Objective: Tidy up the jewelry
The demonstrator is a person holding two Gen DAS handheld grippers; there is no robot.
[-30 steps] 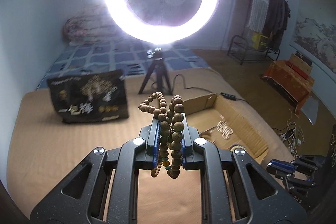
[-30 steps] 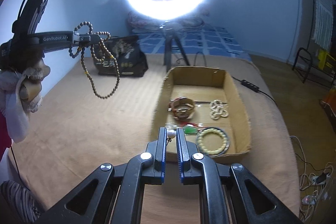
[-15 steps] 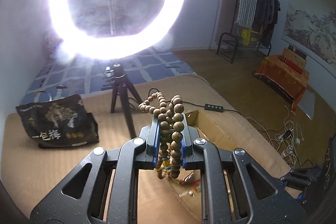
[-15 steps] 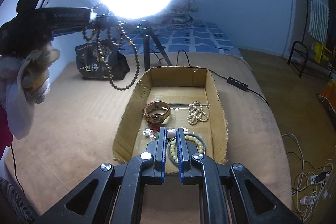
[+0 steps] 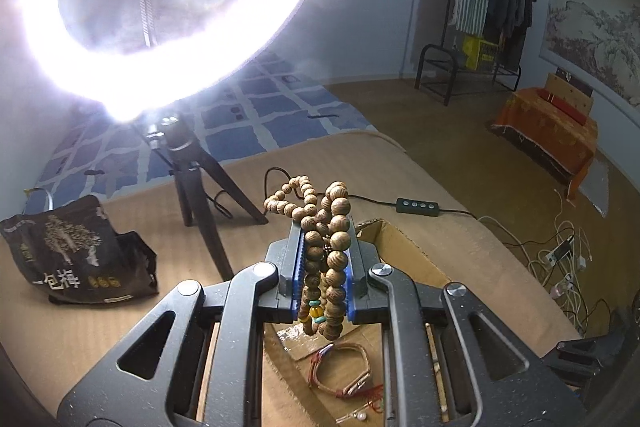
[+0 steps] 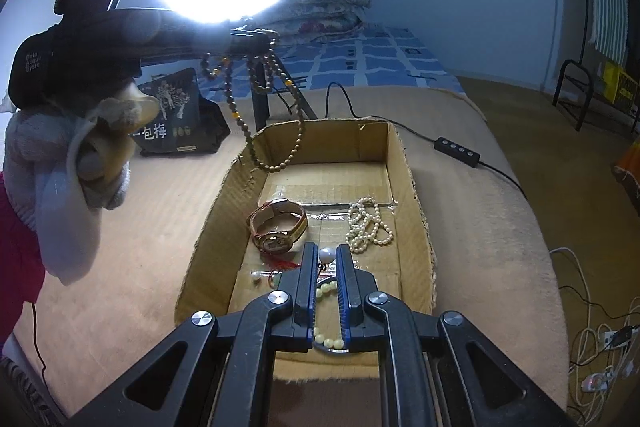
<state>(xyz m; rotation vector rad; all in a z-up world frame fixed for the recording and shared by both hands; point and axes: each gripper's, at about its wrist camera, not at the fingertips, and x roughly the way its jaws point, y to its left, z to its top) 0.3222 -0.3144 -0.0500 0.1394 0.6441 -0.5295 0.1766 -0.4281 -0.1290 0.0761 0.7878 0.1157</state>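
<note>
My left gripper (image 5: 323,227) is shut on a long string of brown wooden beads (image 5: 328,259). In the right wrist view the left gripper (image 6: 256,45) holds the bead string (image 6: 276,131) so it dangles over the far left corner of the cardboard box (image 6: 416,195). My right gripper (image 6: 325,251) is shut on a small white pearl bead (image 6: 326,254) with a red cord, just above the box's near end. In the box lie a gold watch (image 6: 278,227), a white pearl necklace (image 6: 366,225) and a pale bead bracelet (image 6: 326,311).
A bright ring light on a tripod (image 5: 192,187) stands behind the box. A black printed bag (image 5: 72,255) lies on the tan blanket to the left. A cable with a switch (image 6: 458,151) runs right of the box. The box floor also shows the watch (image 5: 340,363).
My left gripper has carried the wooden beads right, from over the blanket to over the box's far corner. My right gripper has moved forward over the box with the pearl bead.
</note>
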